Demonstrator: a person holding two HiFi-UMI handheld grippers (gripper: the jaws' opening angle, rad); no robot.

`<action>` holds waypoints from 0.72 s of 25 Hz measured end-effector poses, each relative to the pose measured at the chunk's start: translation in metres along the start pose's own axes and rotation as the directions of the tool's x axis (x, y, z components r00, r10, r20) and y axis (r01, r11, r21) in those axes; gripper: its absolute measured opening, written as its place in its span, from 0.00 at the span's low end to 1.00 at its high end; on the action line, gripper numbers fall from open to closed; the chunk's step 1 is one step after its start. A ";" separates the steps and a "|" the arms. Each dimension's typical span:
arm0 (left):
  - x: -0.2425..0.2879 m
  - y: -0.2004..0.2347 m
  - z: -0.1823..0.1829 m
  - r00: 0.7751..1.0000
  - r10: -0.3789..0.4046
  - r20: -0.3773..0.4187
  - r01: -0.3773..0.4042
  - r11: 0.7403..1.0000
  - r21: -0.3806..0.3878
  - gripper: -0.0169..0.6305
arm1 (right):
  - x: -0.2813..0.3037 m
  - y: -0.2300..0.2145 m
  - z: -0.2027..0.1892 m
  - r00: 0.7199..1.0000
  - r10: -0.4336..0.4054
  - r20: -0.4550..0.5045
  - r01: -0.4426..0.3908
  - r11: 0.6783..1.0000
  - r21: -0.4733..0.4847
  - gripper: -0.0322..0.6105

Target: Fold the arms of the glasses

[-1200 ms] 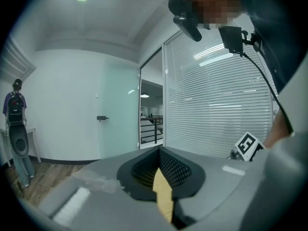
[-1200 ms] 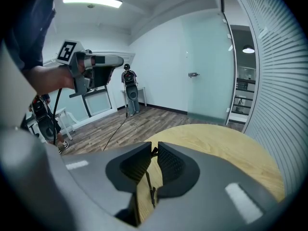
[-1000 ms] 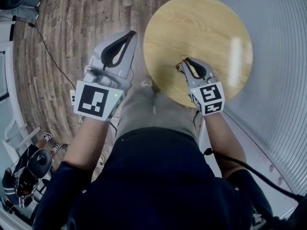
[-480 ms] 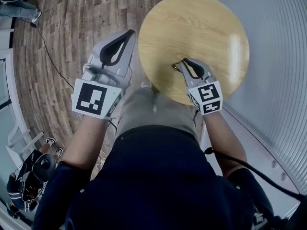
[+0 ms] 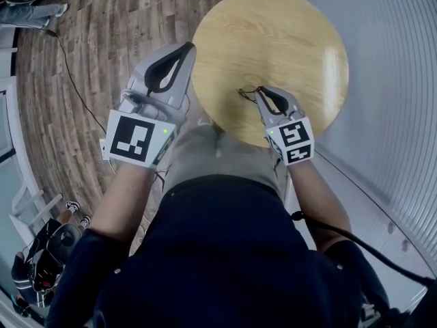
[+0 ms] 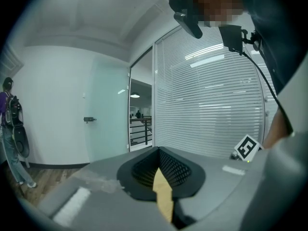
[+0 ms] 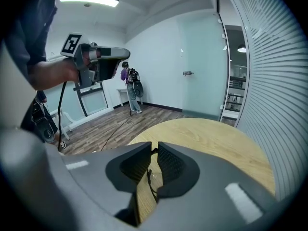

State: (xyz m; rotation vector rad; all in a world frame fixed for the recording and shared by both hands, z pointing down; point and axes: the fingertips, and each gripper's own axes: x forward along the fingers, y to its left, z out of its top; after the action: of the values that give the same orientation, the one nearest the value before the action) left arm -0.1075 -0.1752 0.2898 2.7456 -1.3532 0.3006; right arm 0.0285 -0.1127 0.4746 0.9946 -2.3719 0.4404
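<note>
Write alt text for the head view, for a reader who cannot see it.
Seen from above, the person's right hand-held gripper pinches thin dark glasses over a round wooden table. The left hand-held gripper, its jaws shut on nothing, is held beside the table over the plank floor.

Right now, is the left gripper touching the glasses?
Apart. The head view shows the left gripper beside the table, the glasses at the right gripper.
</note>
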 end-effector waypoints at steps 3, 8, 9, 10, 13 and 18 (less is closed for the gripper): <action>0.002 -0.001 -0.004 1.000 0.003 -0.027 -0.003 1.000 -0.002 0.03 | -0.003 -0.004 -0.003 1.000 -0.010 -0.004 0.010 1.000 0.010 0.13; 0.007 -0.006 0.004 1.000 -0.020 0.010 0.020 1.000 -0.010 0.03 | -0.007 -0.004 -0.004 1.000 -0.020 -0.005 0.020 1.000 0.022 0.13; 0.008 -0.007 0.005 1.000 -0.025 0.010 0.025 1.000 -0.010 0.03 | -0.008 -0.004 -0.004 1.000 -0.022 -0.005 0.022 0.999 0.024 0.13; 0.009 -0.008 0.004 1.000 -0.028 0.002 0.028 1.000 -0.009 0.03 | -0.009 -0.004 -0.004 1.000 -0.023 -0.005 0.023 0.999 0.026 0.13; 0.012 -0.010 0.000 0.999 -0.042 -0.024 0.042 0.999 -0.009 0.03 | -0.012 -0.005 -0.002 1.000 -0.029 -0.001 0.029 0.999 0.035 0.13; 0.014 -0.015 0.003 0.998 -0.062 -0.028 0.061 0.998 -0.013 0.03 | -0.017 -0.005 -0.001 0.999 -0.039 -0.004 0.040 0.998 0.046 0.13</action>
State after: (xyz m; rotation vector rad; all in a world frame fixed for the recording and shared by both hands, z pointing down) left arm -0.0865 -0.1772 0.2902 2.7556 -1.2570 0.3248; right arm 0.0427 -0.1065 0.4662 1.0590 -2.3446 0.4838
